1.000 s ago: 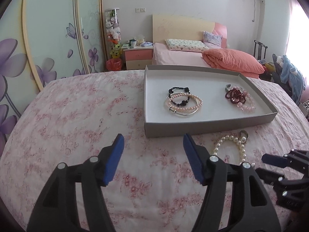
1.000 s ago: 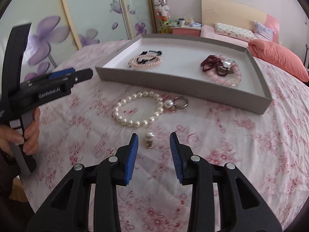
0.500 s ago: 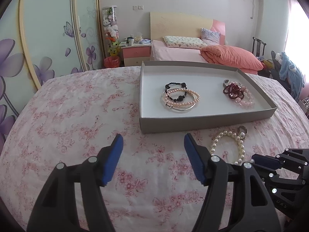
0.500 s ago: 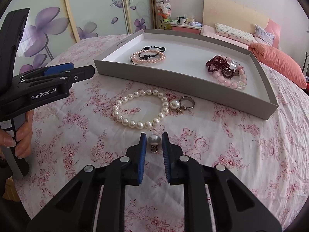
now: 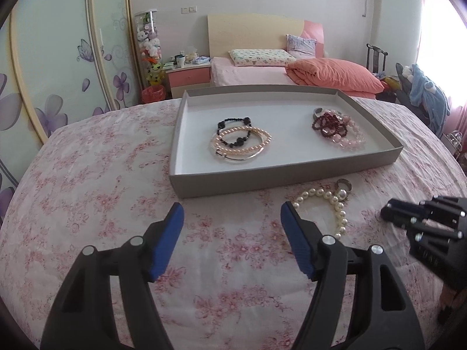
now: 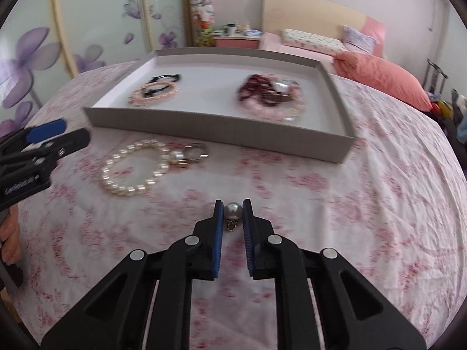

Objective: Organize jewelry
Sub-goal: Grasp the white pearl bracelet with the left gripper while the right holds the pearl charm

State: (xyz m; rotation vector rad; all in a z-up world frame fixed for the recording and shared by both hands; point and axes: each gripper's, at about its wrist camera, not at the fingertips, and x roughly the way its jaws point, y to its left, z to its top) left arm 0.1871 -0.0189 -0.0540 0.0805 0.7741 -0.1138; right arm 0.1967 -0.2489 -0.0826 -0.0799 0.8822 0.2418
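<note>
My right gripper (image 6: pixel 232 208) is shut on a pearl earring (image 6: pixel 232 210) with a small gold clasp, held above the floral tablecloth. My left gripper (image 5: pixel 232 214) is open and empty over the cloth, in front of the grey tray (image 5: pixel 280 176). The tray (image 6: pixel 221 132) holds pink pearl and black bracelets (image 5: pixel 240 143) on its left and dark red and pink beads (image 5: pixel 335 128) on its right. A white pearl bracelet (image 5: pixel 327 204) and a silver ring (image 5: pixel 344 184) lie on the cloth in front of the tray; both show in the right wrist view, the bracelet (image 6: pixel 134 169) and the ring (image 6: pixel 195 153).
The table has a pink floral cloth (image 5: pixel 102 192). A bed with an orange quilt (image 5: pixel 332 75), a nightstand (image 5: pixel 188 77) and a chair (image 5: pixel 376 58) stand behind. The right gripper's body (image 5: pixel 432 227) shows at the left view's right edge.
My right gripper closed on the pearl earring and lifted it off the cloth, moving to the right. My left gripper stayed open and drew back slightly.
</note>
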